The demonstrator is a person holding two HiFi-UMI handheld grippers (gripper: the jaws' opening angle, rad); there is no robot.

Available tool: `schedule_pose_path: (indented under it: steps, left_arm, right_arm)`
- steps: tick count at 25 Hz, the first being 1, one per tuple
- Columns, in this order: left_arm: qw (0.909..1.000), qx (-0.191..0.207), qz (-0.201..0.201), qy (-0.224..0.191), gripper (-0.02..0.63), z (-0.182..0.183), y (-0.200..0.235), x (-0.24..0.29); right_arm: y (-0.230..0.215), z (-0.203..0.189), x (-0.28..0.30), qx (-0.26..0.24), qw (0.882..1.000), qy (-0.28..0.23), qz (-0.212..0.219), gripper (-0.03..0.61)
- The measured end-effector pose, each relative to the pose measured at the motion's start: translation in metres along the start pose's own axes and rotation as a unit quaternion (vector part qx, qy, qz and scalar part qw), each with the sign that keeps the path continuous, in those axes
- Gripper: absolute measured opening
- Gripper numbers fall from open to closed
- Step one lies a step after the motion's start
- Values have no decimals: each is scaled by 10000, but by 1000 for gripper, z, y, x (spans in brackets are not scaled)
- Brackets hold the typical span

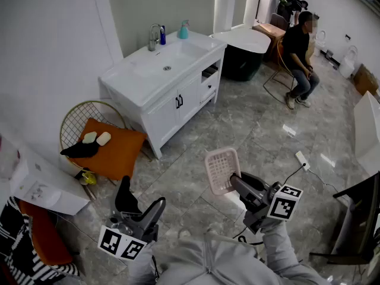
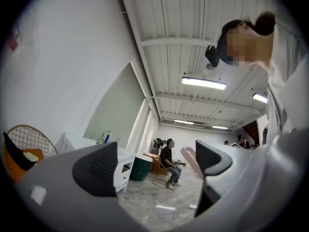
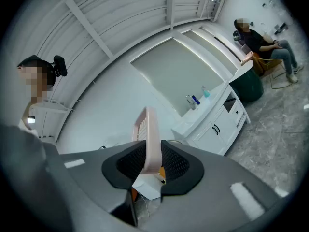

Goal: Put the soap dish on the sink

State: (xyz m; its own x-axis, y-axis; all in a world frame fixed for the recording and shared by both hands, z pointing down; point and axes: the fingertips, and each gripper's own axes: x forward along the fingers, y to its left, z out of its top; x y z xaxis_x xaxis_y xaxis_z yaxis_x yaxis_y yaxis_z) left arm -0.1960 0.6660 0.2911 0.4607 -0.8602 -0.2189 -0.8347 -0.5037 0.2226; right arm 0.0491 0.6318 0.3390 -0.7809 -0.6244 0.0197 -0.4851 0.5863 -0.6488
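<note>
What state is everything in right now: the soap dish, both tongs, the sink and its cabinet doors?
soap dish, gripped on edge, held in the air.
right tongs, shut on the soap dish.
left tongs, open, nothing between them.
sink, basin bare.
cabinet doors, shut.

On the grey tiled floor stands a white sink cabinet; a tap, blue bottle and teal bottle sit at its back edge. Beside it, a wire chair holds perhaps two soaps.
</note>
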Motion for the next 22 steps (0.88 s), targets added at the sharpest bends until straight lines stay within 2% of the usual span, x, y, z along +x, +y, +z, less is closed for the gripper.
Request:
schedule_pose_path:
  steps: [17, 22]
  left_arm:
    - [10000, -20, 3, 34, 560, -5, 3, 6]
    - [10000, -29, -5, 48, 560, -5, 10, 5]
  right_arm:
    - [-8, 4, 6, 17, 10000, 5, -42, 92]
    - [-10, 5, 11, 179, 9998, -83, -102, 92]
